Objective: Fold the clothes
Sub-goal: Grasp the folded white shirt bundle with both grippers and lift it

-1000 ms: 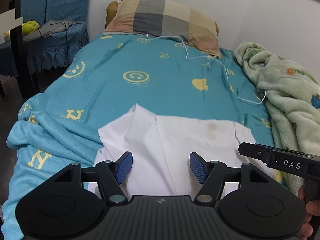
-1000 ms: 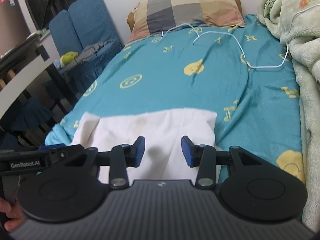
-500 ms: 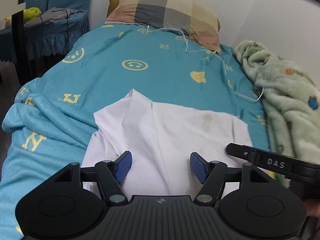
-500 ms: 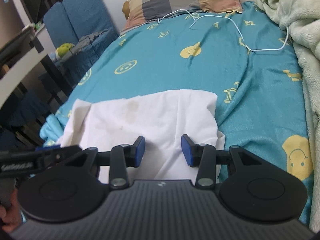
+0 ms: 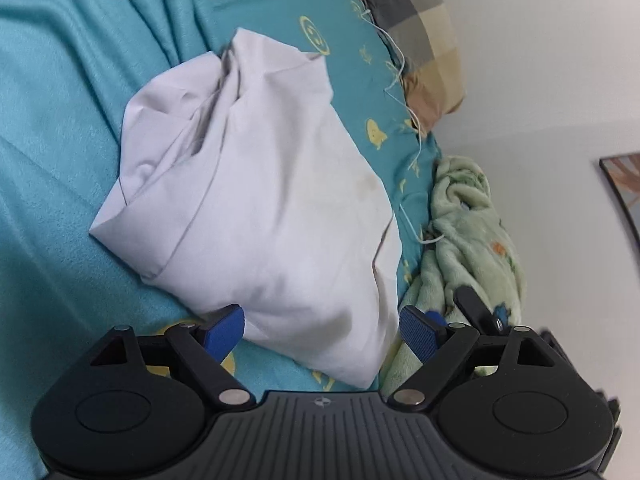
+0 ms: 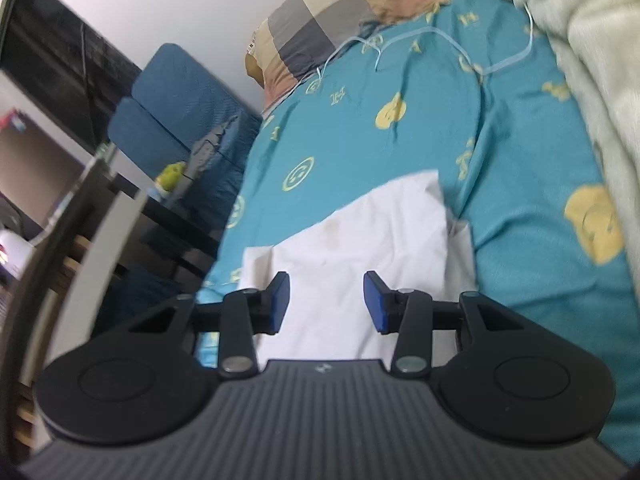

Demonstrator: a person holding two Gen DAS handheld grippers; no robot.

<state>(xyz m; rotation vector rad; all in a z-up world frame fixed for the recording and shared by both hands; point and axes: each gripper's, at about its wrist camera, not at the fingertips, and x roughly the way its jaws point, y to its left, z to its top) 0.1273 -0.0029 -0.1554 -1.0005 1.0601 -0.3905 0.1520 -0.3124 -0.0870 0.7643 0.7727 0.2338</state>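
1. The white thin cotton-like cloth garment (image 5: 272,216) ahead of the left black matt plastic gripper (image 5: 322,330) looks smooth and matt, with soft creases and faint brownish stains.
2. That gripper's body is ribbed plastic; its blue fingertip pads (image 5: 416,332) are finely textured, with 2 dull metal pivot pins.
3. The right black matt plastic gripper (image 6: 326,302) has the same finish.
4. The teal woven bedsheet with yellow prints (image 6: 520,184) beneath is matt cloth.
5. Right of the left gripper, the pale green fleece blanket (image 5: 468,232) looks fuzzy.
6. The checked fabric pillow (image 6: 344,16) is matt.
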